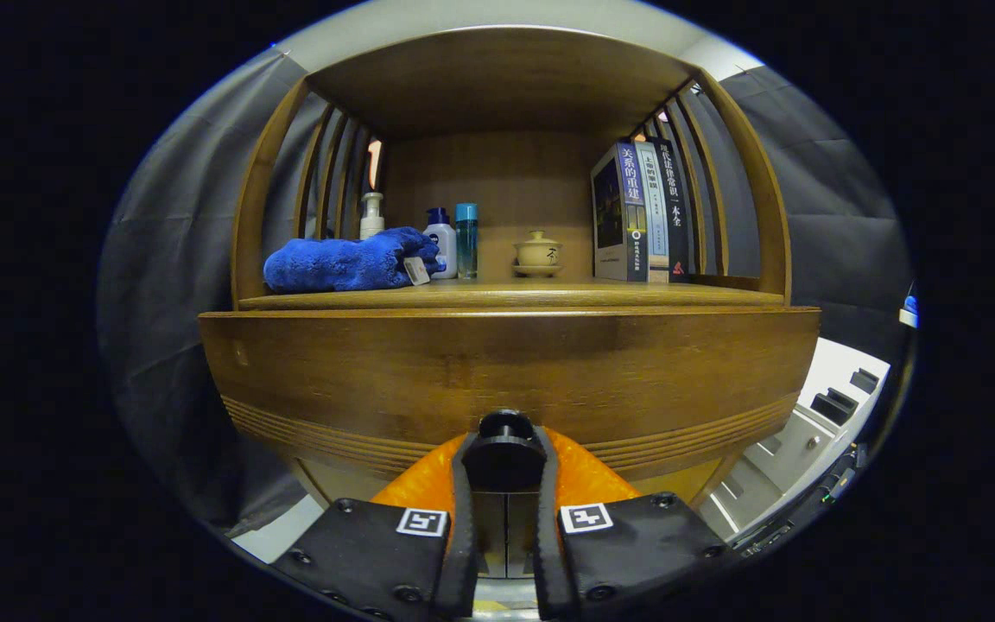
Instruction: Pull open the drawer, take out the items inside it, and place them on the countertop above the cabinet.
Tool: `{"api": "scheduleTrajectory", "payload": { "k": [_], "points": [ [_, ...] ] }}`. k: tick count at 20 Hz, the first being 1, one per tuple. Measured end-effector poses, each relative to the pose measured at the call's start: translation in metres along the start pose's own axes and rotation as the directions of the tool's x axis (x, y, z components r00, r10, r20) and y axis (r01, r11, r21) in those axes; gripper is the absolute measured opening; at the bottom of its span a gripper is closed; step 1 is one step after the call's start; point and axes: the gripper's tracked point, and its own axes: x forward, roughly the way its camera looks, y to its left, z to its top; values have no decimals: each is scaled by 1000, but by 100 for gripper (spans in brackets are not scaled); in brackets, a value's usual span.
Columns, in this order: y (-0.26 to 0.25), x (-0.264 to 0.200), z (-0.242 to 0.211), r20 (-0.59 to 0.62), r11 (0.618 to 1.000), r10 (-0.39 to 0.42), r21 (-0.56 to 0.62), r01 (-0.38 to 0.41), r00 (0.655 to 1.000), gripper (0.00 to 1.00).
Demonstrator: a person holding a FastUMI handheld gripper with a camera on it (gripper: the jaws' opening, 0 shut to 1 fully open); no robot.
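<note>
Cabinet (510, 155) of dark wood stands dead ahead, one drawer (506, 371) front spanning it side to side, long axis level, face toward the fingers. Countertop (515, 296) above carries three upright books (643, 212), one folded blue towel (346, 261), three bottles (446, 238), one lidded cup (537, 252). Gripper (506, 462) fingers stand nearly together, clamped on the drawer's single dark knob (506, 425).

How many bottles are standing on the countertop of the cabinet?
3. A pale pump bottle stands behind the blue towel; a white bottle with a dark cap and a teal bottle stand together beside the towel. The towel may hide more.
</note>
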Motion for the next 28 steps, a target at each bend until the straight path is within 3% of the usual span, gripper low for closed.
{"api": "scheduleTrajectory", "payload": {
  "k": [10,28],
  "points": [
    [1,-57,-11,-25,1000,7,0,-7,1000,34],
    [1,-110,-29,-46,999,12,-32,-14,999,34]
  ]
}}
